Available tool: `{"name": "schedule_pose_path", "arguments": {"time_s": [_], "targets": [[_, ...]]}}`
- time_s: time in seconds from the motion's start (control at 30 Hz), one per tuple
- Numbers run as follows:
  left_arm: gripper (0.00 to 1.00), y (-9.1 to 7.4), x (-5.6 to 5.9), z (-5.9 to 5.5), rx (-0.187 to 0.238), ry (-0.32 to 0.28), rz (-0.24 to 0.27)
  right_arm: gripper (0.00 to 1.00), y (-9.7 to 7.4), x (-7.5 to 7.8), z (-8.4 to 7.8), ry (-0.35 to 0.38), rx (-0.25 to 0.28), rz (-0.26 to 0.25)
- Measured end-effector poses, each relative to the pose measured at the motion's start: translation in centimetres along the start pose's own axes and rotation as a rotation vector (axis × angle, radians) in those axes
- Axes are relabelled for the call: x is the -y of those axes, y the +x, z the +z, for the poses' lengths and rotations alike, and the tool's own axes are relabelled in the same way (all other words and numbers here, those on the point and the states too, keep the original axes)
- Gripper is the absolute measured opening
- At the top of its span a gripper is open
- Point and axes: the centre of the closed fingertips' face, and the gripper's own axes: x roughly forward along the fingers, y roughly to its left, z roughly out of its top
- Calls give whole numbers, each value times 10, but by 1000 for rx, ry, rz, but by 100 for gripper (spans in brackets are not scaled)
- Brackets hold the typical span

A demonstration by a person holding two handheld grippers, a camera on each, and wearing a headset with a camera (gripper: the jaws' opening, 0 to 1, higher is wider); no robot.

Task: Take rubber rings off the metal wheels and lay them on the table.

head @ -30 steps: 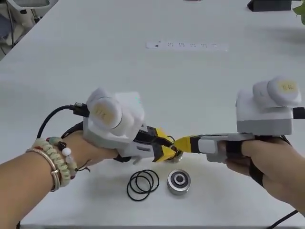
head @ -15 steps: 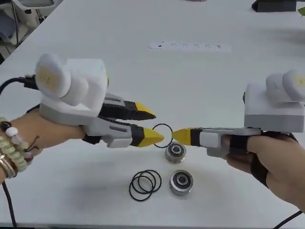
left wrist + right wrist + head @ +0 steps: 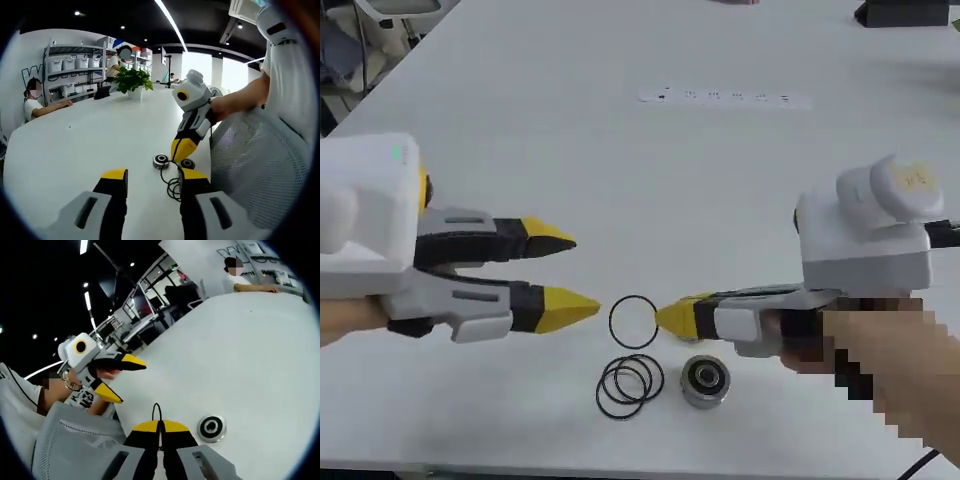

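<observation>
Nearer than the right tongs [image 3: 665,316], loose rings [image 3: 628,383] and a metal wheel [image 3: 704,380] are laid on the worktop [image 3: 620,170]. A second wheel [image 3: 161,161] is tucked under them. They're pinched shut on a rubber ring [image 3: 633,322]. The left tongs [image 3: 582,272] are held wide open, partly cut off by the frame. Beyond, plenty of bare worktop is left, and the printed strip [image 3: 725,97] can't be read.

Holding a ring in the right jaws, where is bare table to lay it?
Widest bare table lies beyond the jaws, up to the power strip. Another patch sits left of the ring pile, below the left gripper. Crowded near the edge: pile and wheel by the right gripper holding the ring.
</observation>
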Motion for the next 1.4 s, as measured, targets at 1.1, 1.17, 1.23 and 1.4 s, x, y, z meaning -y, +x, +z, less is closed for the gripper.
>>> {"name": "schedule_pose_path", "arguments": {"time_s": [1.1, 1.17, 1.23, 1.4], "targets": [[45, -21, 41, -48, -9, -156, 71, 12, 5, 7, -22, -176, -121, -66], [45, -21, 42, -48, -7, -158, 70, 12, 2, 6, -18, -180, -105, -66], [45, -21, 43, -48, -7, -160, 68, 13, -2, 5, -13, -188, -87, -64], [48, -21, 46, -47, -5, -165, 65, 16, -17, -2, 19, -140, 51, -41]]}}
